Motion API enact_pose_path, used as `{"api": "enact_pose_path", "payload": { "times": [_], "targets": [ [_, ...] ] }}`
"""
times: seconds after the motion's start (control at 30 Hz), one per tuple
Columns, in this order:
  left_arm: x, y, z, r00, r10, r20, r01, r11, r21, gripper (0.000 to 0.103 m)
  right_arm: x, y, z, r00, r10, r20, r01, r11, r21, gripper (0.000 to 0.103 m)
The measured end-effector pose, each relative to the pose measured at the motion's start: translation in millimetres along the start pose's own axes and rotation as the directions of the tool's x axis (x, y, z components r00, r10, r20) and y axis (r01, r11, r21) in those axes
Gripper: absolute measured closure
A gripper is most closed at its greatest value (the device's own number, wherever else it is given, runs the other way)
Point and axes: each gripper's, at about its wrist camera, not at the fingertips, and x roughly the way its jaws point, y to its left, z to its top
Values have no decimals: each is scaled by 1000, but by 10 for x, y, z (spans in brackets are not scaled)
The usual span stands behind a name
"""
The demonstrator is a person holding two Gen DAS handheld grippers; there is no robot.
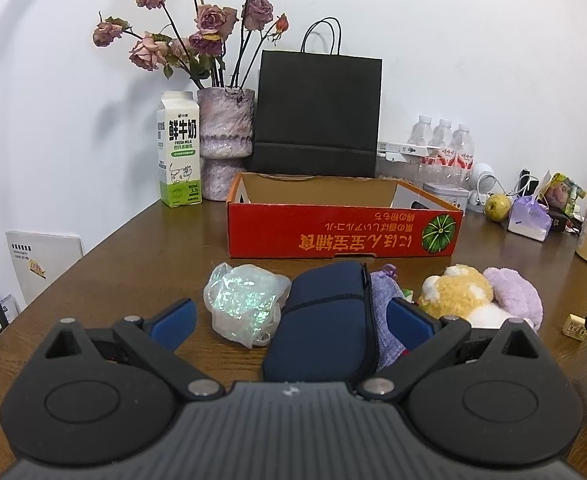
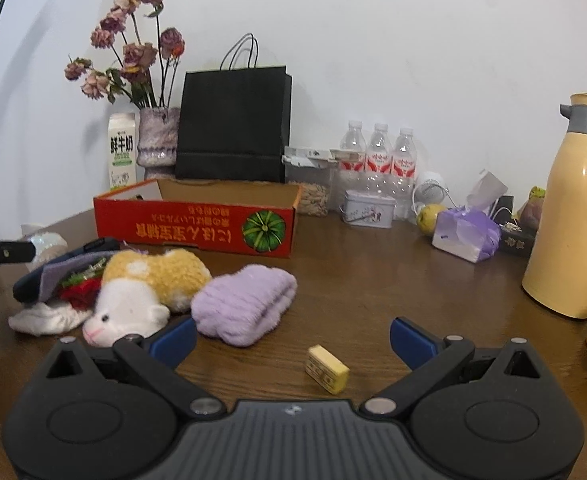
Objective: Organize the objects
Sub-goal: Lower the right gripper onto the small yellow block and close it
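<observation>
Left gripper [image 1: 291, 322] spread wide, blue pads either side of navy pouch [image 1: 325, 316], no contact visible. Iridescent bag [image 1: 243, 302] just left of pouch, yellow plush [image 1: 457, 292] and purple plush [image 1: 515, 292] off to the right. Red box [image 1: 341, 232] ahead, open. Right gripper [image 2: 293, 340] spread, holding nothing; small yellow block [image 2: 327, 368] between fingers, purple plush [image 2: 245, 304] ahead-left.
</observation>
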Motion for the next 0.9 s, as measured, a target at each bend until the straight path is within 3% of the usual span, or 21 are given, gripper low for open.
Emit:
{"api": "enact_pose_path", "payload": {
  "times": [0.47,0.63,0.73,0.77,0.8,0.83,0.87,0.9],
  "targets": [
    [8,28,3,1000,-3,-12,3,1000,-18,0,215,-208,-65,985,26,-168,-17,998,52,2],
    [13,33,7,1000,-2,-12,2,1000,-22,0,437,-211,-77,963,39,-266,-22,998,67,18],
    [15,38,6,1000,-1,-12,1,1000,-26,0,550,-229,-36,964,34,-265,-13,997,82,23],
    [17,40,8,1000,0,-13,-1,1000,-27,0,576,-225,-24,965,34,-261,-13,996,83,26],
    [17,43,6,1000,1,-13,-2,1000,-29,0,597,-215,-10,967,44,-251,-24,996,83,39],
    [19,45,6,1000,2,-14,-2,1000,-30,0,602,-200,2,969,46,-244,-28,997,78,61],
    [18,46,7,1000,3,-15,-3,1000,-31,0,601,-175,8,970,43,-238,-28,997,67,72],
    [15,48,6,1000,4,-15,-4,1000,-31,0,598,-138,16,971,42,-235,-31,998,47,92]
  ]
}}
